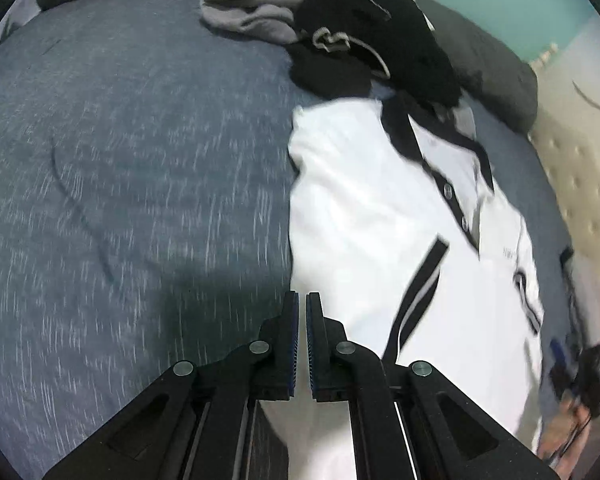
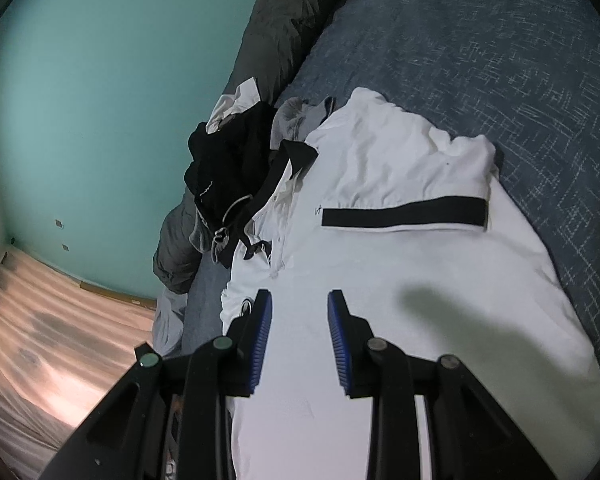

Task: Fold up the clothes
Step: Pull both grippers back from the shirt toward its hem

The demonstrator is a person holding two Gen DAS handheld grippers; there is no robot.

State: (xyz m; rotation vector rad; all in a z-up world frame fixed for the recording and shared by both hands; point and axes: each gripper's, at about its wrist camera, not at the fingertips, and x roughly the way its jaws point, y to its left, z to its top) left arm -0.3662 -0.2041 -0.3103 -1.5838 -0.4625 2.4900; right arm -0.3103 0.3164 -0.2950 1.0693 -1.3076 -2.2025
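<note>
A white polo shirt (image 1: 360, 208) with black collar, placket and sleeve trim lies on the blue-grey bedsheet (image 1: 120, 160). In the right wrist view the shirt (image 2: 400, 280) has one sleeve folded in over the body, its black cuff band (image 2: 404, 216) lying across. My left gripper (image 1: 302, 300) hovers at the shirt's left edge, its jaws nearly together with nothing between them. My right gripper (image 2: 299, 300) is open and empty just above the shirt's body. The other gripper (image 1: 592, 372) shows at the shirt's right side in the left wrist view.
A black garment (image 1: 372, 40) and a grey garment (image 1: 252, 4) lie heaped beyond the shirt's collar. A dark grey blanket (image 2: 276, 40) runs along the bed's edge by the teal wall (image 2: 100, 100). A pinkish floor (image 2: 40, 340) lies below.
</note>
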